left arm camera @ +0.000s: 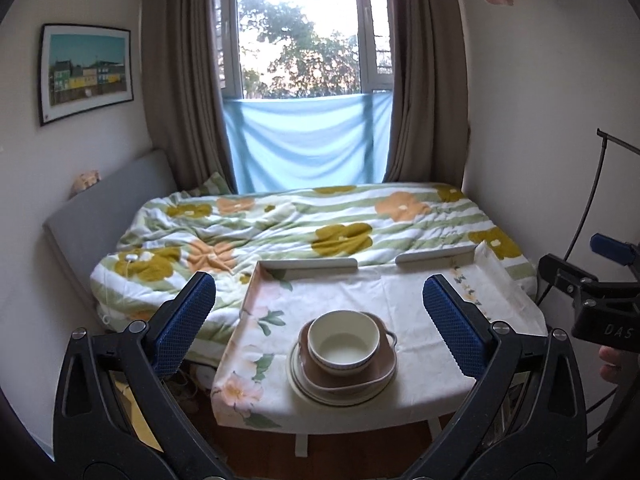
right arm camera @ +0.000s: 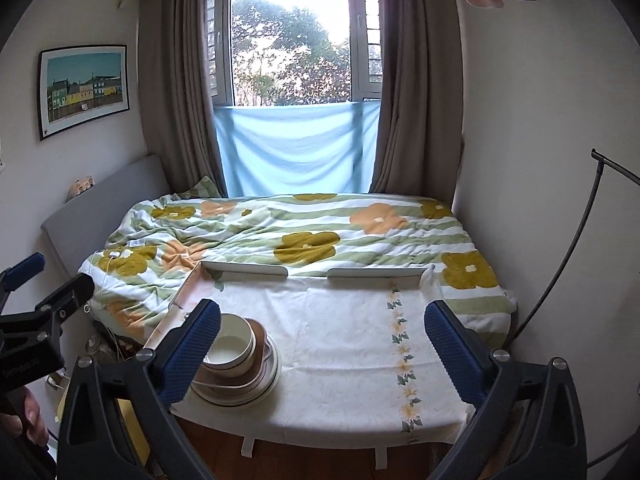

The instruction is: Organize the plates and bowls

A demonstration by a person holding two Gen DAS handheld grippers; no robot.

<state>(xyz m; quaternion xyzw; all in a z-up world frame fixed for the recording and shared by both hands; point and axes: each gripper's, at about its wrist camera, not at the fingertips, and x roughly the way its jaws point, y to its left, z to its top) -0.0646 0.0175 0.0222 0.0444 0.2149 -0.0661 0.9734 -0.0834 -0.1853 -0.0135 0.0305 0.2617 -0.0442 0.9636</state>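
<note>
A cream bowl (left arm camera: 344, 341) sits nested in a brown square dish (left arm camera: 352, 376) on top of stacked cream plates (left arm camera: 304, 390), near the front of a small table with a floral cloth (left arm camera: 352, 288). My left gripper (left arm camera: 320, 320) hangs above and in front of the stack, jaws wide open, nothing between its blue pads. In the right wrist view the same bowl (right arm camera: 234, 344), brown dish (right arm camera: 256, 354) and plates (right arm camera: 264, 384) lie at the left, partly hidden behind the left blue pad (right arm camera: 192, 348). My right gripper (right arm camera: 322, 340) is open and empty over the cloth (right arm camera: 340, 340).
A bed with a flowered quilt (left arm camera: 280, 224) lies behind the table, below a curtained window (left arm camera: 300, 40). The other gripper and a hand show at the right edge (left arm camera: 592, 296) and at the left edge (right arm camera: 32, 328). A thin black stand (right arm camera: 560, 280) leans by the right wall.
</note>
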